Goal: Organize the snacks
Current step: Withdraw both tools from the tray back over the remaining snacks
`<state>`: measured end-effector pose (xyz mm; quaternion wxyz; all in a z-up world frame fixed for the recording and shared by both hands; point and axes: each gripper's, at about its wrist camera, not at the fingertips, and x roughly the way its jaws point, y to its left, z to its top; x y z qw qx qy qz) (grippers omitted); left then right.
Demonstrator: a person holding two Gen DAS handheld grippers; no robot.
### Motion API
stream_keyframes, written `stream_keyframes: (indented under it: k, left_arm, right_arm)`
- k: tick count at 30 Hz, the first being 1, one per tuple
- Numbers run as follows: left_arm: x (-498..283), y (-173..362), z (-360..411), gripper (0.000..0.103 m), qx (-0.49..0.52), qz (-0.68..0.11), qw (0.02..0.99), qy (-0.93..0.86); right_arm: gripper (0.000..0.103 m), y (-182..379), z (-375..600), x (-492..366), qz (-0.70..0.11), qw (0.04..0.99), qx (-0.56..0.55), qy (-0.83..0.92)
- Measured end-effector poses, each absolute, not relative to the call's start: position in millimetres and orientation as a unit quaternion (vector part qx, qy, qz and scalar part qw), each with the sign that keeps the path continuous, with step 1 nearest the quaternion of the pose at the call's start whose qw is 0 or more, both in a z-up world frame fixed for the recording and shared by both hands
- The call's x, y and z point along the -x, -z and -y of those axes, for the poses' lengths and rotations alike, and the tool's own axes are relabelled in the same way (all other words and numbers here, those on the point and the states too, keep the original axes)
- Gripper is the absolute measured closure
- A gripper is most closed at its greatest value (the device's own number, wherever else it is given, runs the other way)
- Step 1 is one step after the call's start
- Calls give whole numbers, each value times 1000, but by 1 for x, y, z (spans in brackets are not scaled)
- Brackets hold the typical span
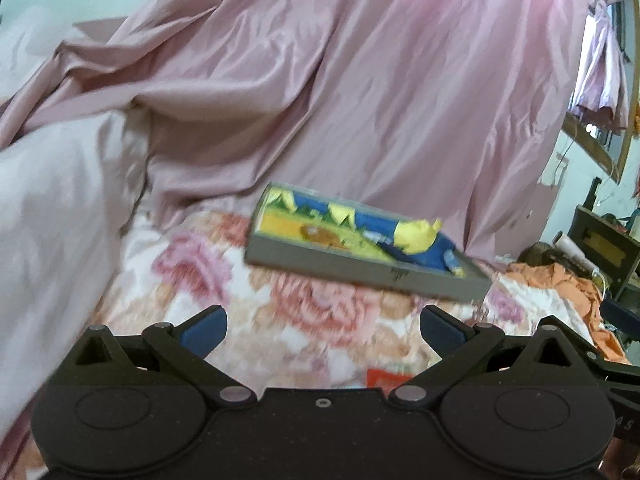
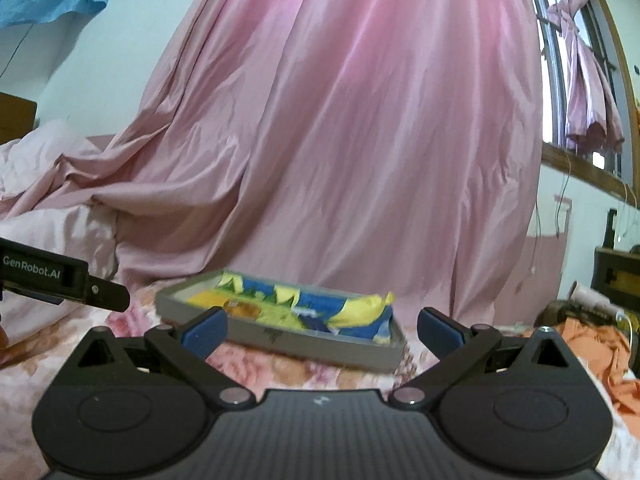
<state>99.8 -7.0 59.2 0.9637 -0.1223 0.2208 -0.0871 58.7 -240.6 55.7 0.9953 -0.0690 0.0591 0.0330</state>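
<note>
Snack packets [image 1: 352, 228]: blue and yellow wrappers, lying packed inside a shallow grey tray [image 1: 360, 270]; centre of the left wrist view, lower centre of the right wrist view [image 2: 320, 308]. Print blurred, brand unreadable.

Tray [image 2: 280, 338]: rests on a bed with a floral cover [image 1: 224, 300] in pink and peach.

Left gripper [image 1: 323, 330]: lower frame, blue-padded fingers [image 1: 204, 330] spread wide, grasping nothing, short of the tray's near wall. Its body also shows at the left edge of the right wrist view [image 2: 60, 280].

Right gripper [image 2: 322, 330]: lower frame, fingers [image 2: 440, 330] spread wide, empty; one pad overlaps the tray's near edge in view, contact cannot be told.

Pink curtain [image 2: 340, 140]: hangs behind the tray, filling the upper frame.

Orange cloth [image 1: 560, 276]: crumpled, right edge.

Window [image 2: 576, 80]: upper right.
</note>
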Motion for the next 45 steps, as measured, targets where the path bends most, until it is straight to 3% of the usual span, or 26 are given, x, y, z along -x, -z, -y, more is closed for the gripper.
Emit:
stream_keyframes:
  k: [29,45]
  left_arm:
    - [-75,19,-5,1,143,-371,915,72]
    - [-90,38,-4,1,158,-409,895,79]
  right_arm:
    - [0,14,209,-36,-264,961,55,-58]
    - [0,37,202,-49,-315,945,45,-78]
